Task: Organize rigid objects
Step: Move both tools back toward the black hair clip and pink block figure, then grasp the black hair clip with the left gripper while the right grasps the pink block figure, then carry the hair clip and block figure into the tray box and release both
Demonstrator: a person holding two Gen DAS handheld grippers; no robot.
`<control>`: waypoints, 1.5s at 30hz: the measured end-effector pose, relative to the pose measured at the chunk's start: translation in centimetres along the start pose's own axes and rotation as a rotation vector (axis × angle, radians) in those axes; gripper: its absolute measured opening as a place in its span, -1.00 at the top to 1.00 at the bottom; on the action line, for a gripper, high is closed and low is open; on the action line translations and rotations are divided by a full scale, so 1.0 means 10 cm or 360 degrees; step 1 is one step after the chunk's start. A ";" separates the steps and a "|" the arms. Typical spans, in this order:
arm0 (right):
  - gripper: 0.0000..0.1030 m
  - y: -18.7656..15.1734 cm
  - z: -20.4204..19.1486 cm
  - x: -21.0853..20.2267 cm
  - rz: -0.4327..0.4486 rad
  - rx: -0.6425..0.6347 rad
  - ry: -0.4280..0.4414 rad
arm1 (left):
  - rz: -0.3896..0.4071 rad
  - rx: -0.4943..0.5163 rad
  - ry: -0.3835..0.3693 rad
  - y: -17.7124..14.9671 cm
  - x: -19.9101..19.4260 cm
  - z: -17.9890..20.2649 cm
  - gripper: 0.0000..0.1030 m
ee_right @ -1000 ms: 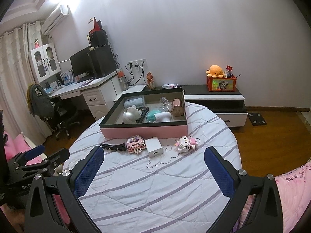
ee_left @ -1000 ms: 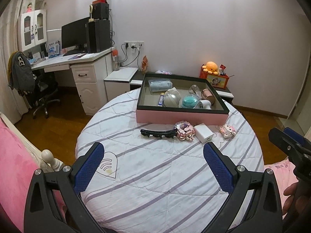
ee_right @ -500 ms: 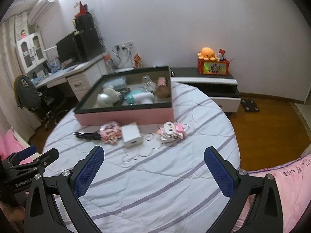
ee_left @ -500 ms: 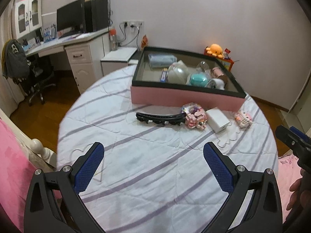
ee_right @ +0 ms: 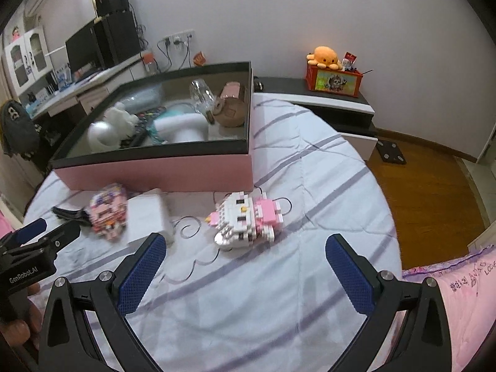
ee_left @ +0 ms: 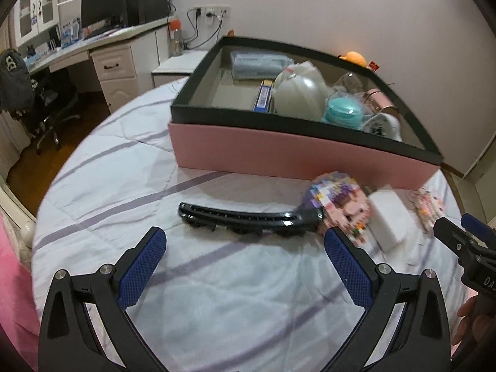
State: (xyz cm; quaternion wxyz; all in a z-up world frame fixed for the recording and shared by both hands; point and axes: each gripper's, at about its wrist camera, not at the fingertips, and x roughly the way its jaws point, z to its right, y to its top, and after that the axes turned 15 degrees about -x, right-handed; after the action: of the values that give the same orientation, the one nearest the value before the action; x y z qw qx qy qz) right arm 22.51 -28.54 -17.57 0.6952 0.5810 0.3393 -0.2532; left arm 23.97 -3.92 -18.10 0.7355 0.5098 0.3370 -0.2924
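Pink storage box with black rim (ee_left: 297, 155): upper centre of the left wrist view, resting on the striped bedspread (ee_left: 217, 294). Already stocked with a blue-grey case, a white domed item, a teal round container, a clear glass piece and a pink cylinder; evidently the collection point.

Black curved hair clip (ee_left: 248, 218): centre of the left wrist view, flat on the bedspread, teeth down, well clear of the box wall. Right end touching the pink-and-purple brick figure (ee_left: 338, 204).

White block-shaped adapter (ee_right: 148, 214): centre left of the right wrist view, just beside that figure.

White-and-pink brick cat figure (ee_right: 248, 220): centre of the right wrist view, lying on its side, apart from the adapter, in front of the box's near right corner.

All four laid in a loose row before the box, probably staged for transfer one at a time.

Left gripper (ee_left: 245, 257): lower frame, fingers spread wide, empty, lined up on the clip; likely first pick.

Right gripper (ee_right: 245, 260): lower frame, fingers spread wide, empty, centred on the cat figure, not touching.
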 end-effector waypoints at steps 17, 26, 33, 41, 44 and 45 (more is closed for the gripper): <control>-0.87 0.12 -0.02 0.44 -0.0080 -0.0043 0.0023 | 0.0002 -0.0020 0.0037 0.21 0.26 0.02 -0.97; -0.21 0.13 -0.02 0.37 -0.0042 -0.0064 0.0014 | 0.0010 -0.0028 -0.0036 0.21 0.22 -0.03 -0.78; -0.21 0.15 -0.03 0.39 -0.0047 -0.0080 -0.0002 | -0.0001 0.0036 0.0019 0.20 0.27 0.06 -0.87; -0.20 0.11 -0.03 0.33 -0.0016 -0.0074 0.0027 | 0.0015 0.0013 -0.0049 0.17 0.19 -0.02 -0.77; -0.20 0.07 -0.03 0.25 -0.0004 -0.0064 0.0042 | 0.0026 0.0001 -0.0058 0.15 0.12 -0.06 -0.77; -0.20 0.06 -0.02 0.22 0.0003 -0.0058 0.0044 | 0.0033 -0.0002 -0.0059 0.14 0.09 -0.07 -0.77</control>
State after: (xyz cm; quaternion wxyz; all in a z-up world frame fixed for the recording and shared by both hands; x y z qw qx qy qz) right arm 24.31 -28.09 -18.89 0.7011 0.5720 0.3529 -0.2381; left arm 25.46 -2.85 -18.19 0.7449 0.5073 0.3183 -0.2940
